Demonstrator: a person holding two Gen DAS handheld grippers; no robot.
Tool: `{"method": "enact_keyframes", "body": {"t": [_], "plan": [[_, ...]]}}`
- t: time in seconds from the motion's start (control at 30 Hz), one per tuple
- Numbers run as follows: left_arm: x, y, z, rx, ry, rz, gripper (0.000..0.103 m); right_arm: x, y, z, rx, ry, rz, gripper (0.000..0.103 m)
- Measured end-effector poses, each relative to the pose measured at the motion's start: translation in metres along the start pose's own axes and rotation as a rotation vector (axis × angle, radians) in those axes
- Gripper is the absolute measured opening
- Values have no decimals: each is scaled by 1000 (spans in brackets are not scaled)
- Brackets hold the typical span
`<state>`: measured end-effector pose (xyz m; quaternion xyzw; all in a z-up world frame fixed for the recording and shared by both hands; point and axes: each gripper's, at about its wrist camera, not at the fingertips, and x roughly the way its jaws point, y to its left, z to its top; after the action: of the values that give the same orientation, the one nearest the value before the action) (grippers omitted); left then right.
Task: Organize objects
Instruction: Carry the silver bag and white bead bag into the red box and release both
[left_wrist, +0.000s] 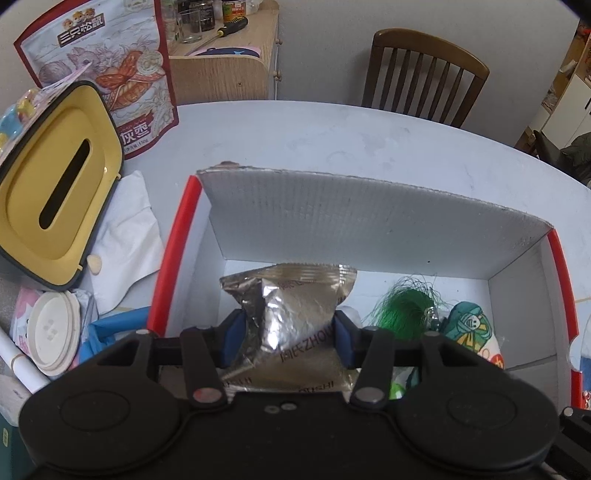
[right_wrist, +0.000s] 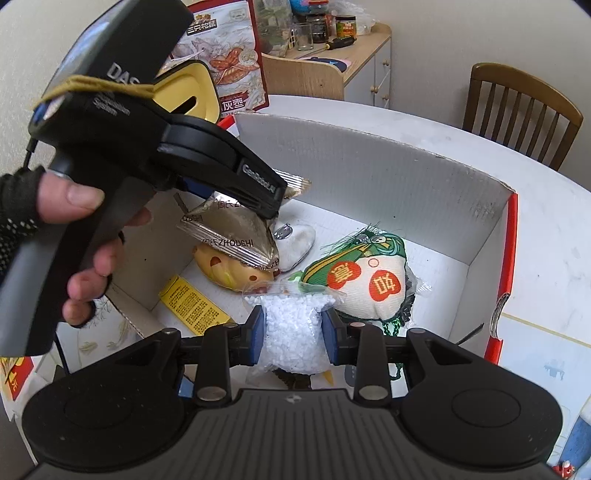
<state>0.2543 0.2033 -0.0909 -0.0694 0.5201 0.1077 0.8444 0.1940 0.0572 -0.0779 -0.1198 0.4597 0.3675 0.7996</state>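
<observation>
Your left wrist camera looks steeply down along its fingers into the open box (left_wrist: 369, 229), close above it, with the chair (left_wrist: 424, 74) beyond the table (left_wrist: 295, 140). Your right wrist camera looks down into the same box from beside it, close, catching your left hand (right_wrist: 74, 236). Both views share the box, chair and side cabinet (right_wrist: 332, 74).

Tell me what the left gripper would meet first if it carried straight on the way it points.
Probably the box floor: the left gripper, shut on the foil packet, points down into the box; depth is unclear.
</observation>
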Motion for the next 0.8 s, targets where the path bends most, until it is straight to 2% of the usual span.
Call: {"method": "enact_keyframes", "body": {"t": [0.03,0.13,0.17,0.2,0.33,0.43,0.5,0.8], "plan": [[0,-1,0,2,-2,3,50,-1,0,0,1,0,1,32],[-3,-2,-1,4,-19,7,62,-2,-2,0,0,1,13,33],[-5,-2,-2,5,-28,6,66,-2,-2,0,0,-2,18,37],[-6,-3,-2,8,-35,3,66,-3,-3,0,0,-5,25,42],[-13,-3,-4,15,-49,6,67,-8,-2,0,-1,-10,37,44],[-20,-2,-7,14,-61,6,73,-12,-2,0,-2,-21,39,46],[-25,-2,-9,15,-69,6,75,-17,-2,1,0,-31,43,51],[-55,-3,-21,19,-97,-5,80,-42,-4,0,-8,-69,60,54]]}}
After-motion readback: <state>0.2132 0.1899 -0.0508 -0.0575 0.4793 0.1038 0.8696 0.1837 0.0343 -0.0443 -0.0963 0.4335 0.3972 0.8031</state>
